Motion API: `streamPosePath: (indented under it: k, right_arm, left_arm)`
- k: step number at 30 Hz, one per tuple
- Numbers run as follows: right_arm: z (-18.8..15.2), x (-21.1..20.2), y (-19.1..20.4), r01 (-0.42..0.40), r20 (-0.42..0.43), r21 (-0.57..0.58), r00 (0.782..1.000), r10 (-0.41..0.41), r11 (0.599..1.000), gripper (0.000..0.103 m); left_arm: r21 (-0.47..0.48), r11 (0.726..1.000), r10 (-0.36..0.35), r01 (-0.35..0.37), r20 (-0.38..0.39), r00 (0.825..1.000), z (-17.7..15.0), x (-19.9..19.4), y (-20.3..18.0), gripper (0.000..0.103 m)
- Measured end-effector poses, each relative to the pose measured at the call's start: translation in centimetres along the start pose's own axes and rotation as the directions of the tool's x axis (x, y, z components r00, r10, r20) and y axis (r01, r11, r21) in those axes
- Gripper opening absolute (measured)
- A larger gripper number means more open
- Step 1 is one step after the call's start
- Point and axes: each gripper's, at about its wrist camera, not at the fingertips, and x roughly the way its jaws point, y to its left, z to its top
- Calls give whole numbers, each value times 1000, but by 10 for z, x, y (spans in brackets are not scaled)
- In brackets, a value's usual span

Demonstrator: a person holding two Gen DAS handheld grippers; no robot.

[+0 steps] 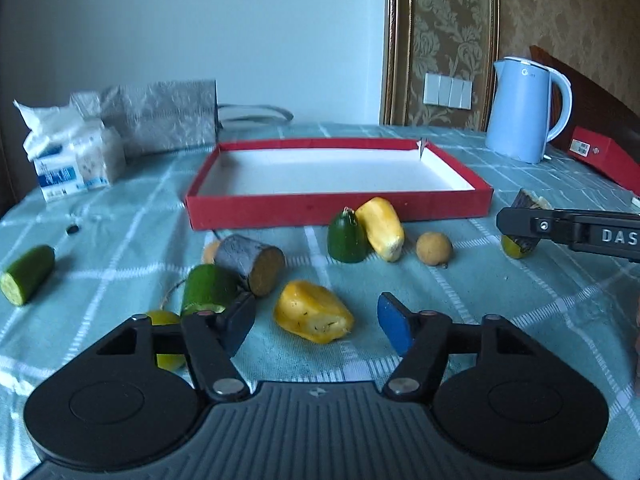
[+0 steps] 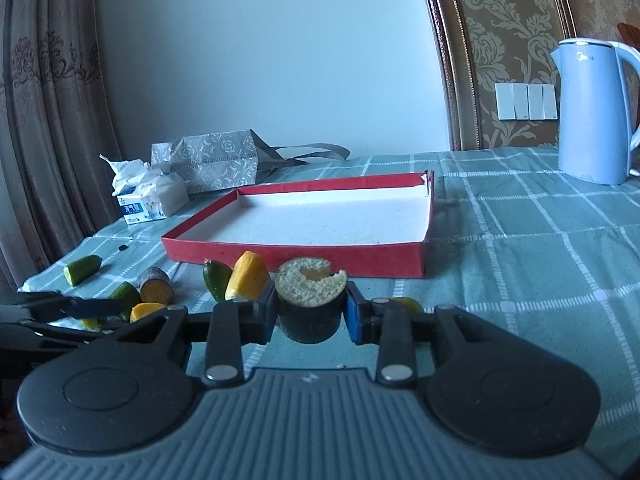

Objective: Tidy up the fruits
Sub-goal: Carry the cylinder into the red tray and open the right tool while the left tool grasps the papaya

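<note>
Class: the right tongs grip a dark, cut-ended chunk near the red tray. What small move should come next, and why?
Probably carry the dark chunk forward over the red tray: the right tongs already clamp it, and the tray lies just ahead, holding nothing.

Both tools share one build. The left gripper point(image 1: 316, 322) has a ribbed dark grey base at the bottom of the frame, two round black housings at lower left and right, matte black link arms with silver round pins, and blue pads point(image 1: 394, 326) on its fingers. The right gripper point(image 2: 310, 314) matches; seen at the other view's right edge, it bears white letters "DAS".
</note>
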Motion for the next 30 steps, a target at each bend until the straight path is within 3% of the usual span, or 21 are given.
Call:
streamPosePath:
  k: [7, 9, 13, 30]
  right_arm:
    - [0, -1, 0, -23, 4, 15, 1000, 23, 1000, 32]
    - [1, -2, -1, -24, 10, 21, 1000, 23, 1000, 32]
    - [1, -2, -3, -29, 15, 29, 999, 29, 999, 32]
    - [-2, 0, -3, -6, 26, 37, 1000, 5, 999, 32]
  left_arm:
    - [18, 1000, 9, -8, -26, 1000, 5, 12, -3, 66]
    - [22, 1000, 2, -1, -41, 999, 6, 15, -5, 55]
    - [-2, 1000, 12, -12, -76, 997, 8, 22, -1, 46]
    - [-1, 998, 57, -57, 30, 998, 5, 4, -4, 42]
